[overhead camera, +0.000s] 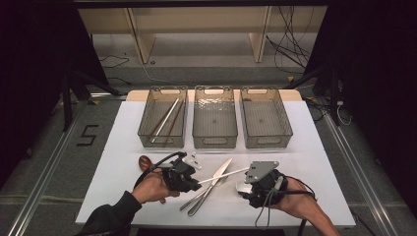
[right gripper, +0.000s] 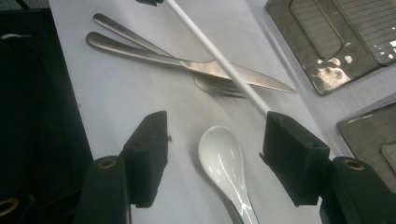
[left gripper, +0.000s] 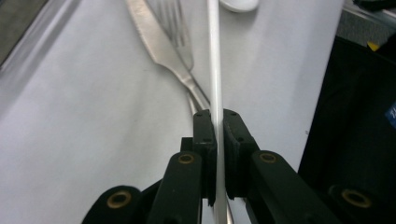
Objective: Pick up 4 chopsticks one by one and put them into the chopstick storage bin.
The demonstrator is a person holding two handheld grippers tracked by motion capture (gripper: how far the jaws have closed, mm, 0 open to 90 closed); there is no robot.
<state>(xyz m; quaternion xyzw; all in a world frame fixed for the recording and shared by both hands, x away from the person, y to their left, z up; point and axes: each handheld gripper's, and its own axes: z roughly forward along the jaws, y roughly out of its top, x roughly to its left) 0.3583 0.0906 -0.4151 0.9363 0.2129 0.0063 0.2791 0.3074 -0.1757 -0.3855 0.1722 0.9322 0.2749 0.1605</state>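
Observation:
My left gripper (left gripper: 217,116) is shut on a long white chopstick (left gripper: 215,60), which runs straight out from its jaws. In the high view the left gripper (overhead camera: 195,180) sits at the front left of the white table, and the chopstick (overhead camera: 226,173) reaches right toward my right gripper (overhead camera: 249,189). The right gripper (right gripper: 217,122) stands open, and a white ceramic spoon (right gripper: 223,156) lies on the table between its jaws, touching neither pad. A steel knife (right gripper: 219,70) and fork (right gripper: 140,43) lie crossed under the chopstick (right gripper: 219,59).
Three clear baskets stand in a row at the back: the left one (overhead camera: 147,129) holds several chopsticks, while the middle one (overhead camera: 215,137) and the right one (overhead camera: 285,129) look empty. A brown spoon (overhead camera: 144,161) lies by my left hand. The table's front edge is close.

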